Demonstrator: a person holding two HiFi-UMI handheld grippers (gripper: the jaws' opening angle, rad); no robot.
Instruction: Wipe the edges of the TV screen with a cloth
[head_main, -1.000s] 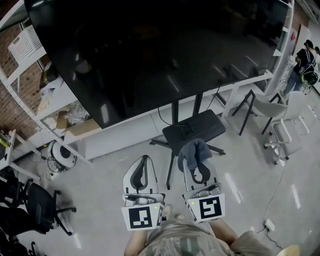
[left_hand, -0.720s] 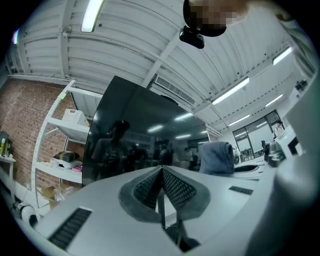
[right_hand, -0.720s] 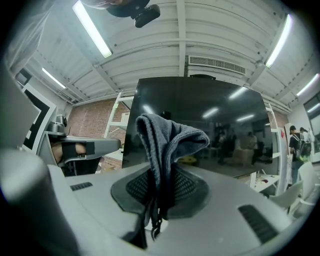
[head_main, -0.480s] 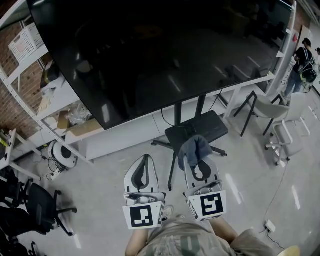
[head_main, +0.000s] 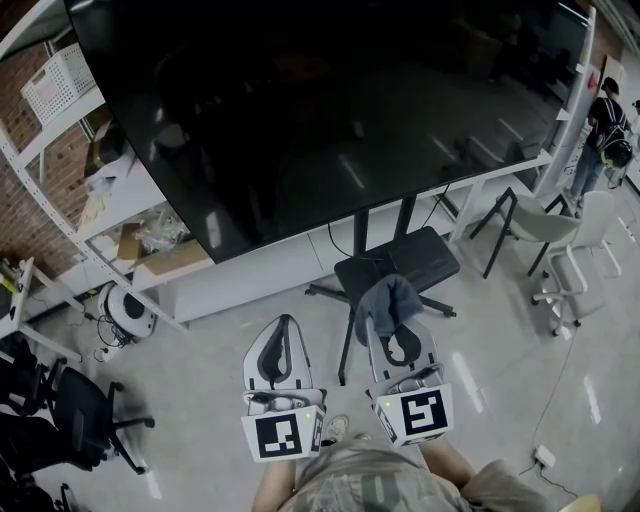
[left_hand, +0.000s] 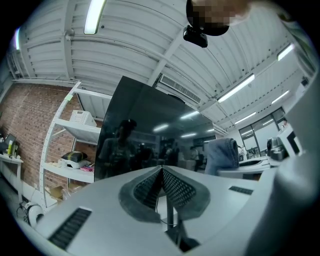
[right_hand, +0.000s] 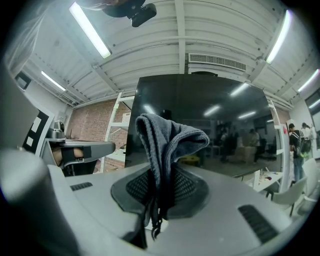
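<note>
- Pinching the grey cloth (right_hand: 167, 142) by a narrow fold, with the right gripper (right_hand: 160, 186) pressed together on it; left most of the fabric bunched and flopped over above the jaw tips.
- Held the left gripper (left_hand: 161, 174) pressed together as well, on nothing, just beside the right one.
- Faced the TV screen (head_main: 330, 110), ahead of and above both tools and well apart from them; touched no edge of it, so judged as wiping not yet begun.
- Ahead of the right gripper and under the screen: a black stand (head_main: 395, 262), with a cable hanging behind it.
- Farther out: white shelving (head_main: 60, 200) off to the left of the left gripper, a white chair (head_main: 560, 225) and a person (head_main: 608, 120) off to the right of the right one.
- Risked, by judgement, dragging the cloth out of so slim a pinch once rubbed along the frame.
- Risked also knocking hard jaw tips on the glass wherever the fabric failed to cover them, and bumping the stand or snagging the cable on the approach.
- Found no brand or lettering legible on the screen; found only black-and-white square markers (head_main: 281, 436) on the grippers' cubes, with no words.
</note>
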